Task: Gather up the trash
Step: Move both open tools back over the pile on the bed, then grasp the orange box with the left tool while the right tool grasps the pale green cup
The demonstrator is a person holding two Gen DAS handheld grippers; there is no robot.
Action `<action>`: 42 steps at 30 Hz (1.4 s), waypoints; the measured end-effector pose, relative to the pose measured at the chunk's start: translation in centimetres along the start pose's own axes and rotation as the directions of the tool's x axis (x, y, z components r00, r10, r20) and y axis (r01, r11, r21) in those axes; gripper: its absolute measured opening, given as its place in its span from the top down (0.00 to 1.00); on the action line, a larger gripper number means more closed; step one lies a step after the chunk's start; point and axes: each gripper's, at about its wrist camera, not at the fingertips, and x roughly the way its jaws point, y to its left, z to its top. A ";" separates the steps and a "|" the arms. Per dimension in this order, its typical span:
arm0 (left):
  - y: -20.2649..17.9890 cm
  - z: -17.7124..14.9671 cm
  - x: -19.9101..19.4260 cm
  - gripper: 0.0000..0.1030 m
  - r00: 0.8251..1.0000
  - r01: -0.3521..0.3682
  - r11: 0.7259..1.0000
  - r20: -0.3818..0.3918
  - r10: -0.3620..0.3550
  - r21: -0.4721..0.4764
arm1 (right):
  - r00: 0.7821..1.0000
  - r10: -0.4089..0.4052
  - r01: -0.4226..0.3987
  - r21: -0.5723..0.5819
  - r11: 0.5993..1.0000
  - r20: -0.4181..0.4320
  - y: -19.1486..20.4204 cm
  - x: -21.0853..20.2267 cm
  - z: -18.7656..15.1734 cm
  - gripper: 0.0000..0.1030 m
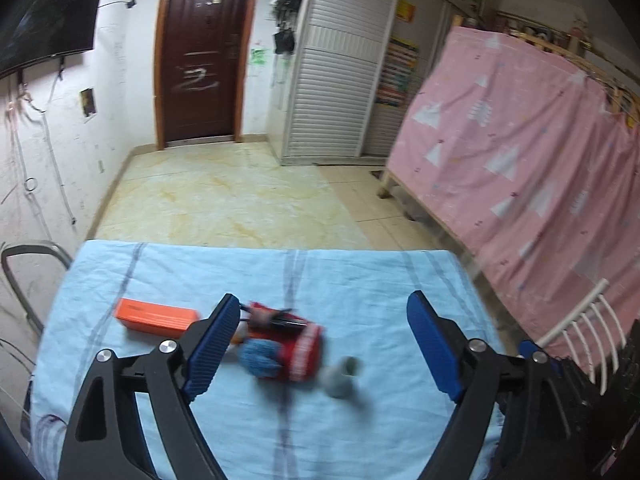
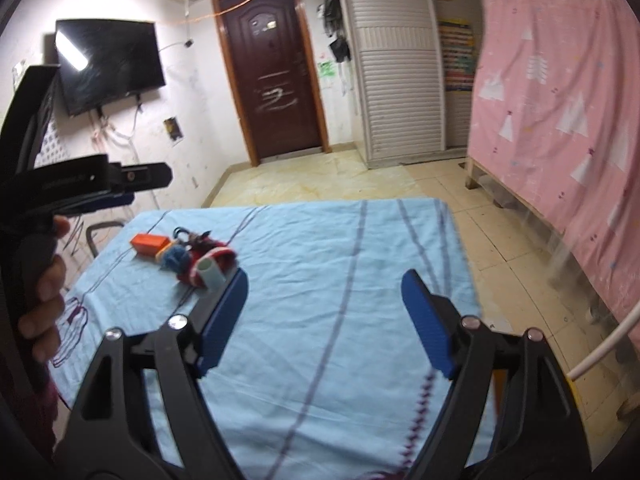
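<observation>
**Left wrist view first: a soft heap and two firmer bits to pick from**

Left wrist view shows our left gripper (image 1: 324, 344) with its jaws wide apart and nothing between the pads. Just ahead of it, on the blue cloth (image 1: 360, 420) that covers the table, lies the trash: an orange box (image 1: 156, 316), a red knitted piece (image 1: 300, 348) with white trim, a blue ball of yarn (image 1: 260, 354) and a small grey cup (image 1: 340, 378). All are blurred here. We judge the knitted piece and yarn to be light, soft and easy to squash, so a pinch across the bunched middle should hold. The box looks stiff and light, and we would take it across its narrow sides. The cup is probably thin and may roll or slip, so we would grip it across its body, gently.

Right wrist view shows our right gripper (image 2: 324, 312) also spread open and empty, hanging over bare cloth with the pile up and to its left, near but not touching. The cup (image 2: 210, 274) sits against the red knit (image 2: 216, 260), with the yarn (image 2: 176, 258) and the box (image 2: 150, 244) beyond. At the left edge the left gripper's body appears, held by a hand (image 2: 44, 280).

We can read no brand or label on the trash. Lettering on the left gripper's side is too small to make out, and the white scrawl on the door (image 2: 276, 96) is not legible.
</observation>
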 end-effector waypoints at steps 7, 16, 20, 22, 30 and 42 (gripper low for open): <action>4.9 1.1 0.8 0.21 0.997 -0.071 0.997 -0.018 0.071 -0.010 | 0.999 0.030 -0.032 -0.057 0.998 -0.039 3.3 2.1 0.5 0.24; 10.1 1.0 2.7 0.18 0.991 -0.121 0.993 -0.065 0.120 -0.013 | 0.995 0.038 -0.049 -0.115 0.992 -0.097 5.5 4.6 0.6 0.17; 11.9 0.7 4.3 0.17 0.986 -0.126 0.992 -0.109 0.124 -0.013 | 0.992 0.049 -0.064 -0.126 0.990 -0.119 6.3 5.5 0.7 0.16; 12.7 0.5 5.1 0.16 0.984 -0.124 0.992 -0.132 0.122 -0.012 | 0.990 0.052 -0.070 -0.134 0.989 -0.129 6.8 6.1 0.8 0.16; 14.4 -0.3 7.6 0.11 0.976 -0.123 0.992 -0.181 0.122 0.008 | 0.984 0.057 -0.084 -0.162 0.983 -0.166 8.1 8.0 0.8 0.16; 16.0 -0.7 9.7 0.10 0.976 -0.084 0.996 -0.204 0.082 -0.005 | 0.976 0.048 -0.088 -0.182 0.979 -0.212 9.5 10.1 0.7 0.16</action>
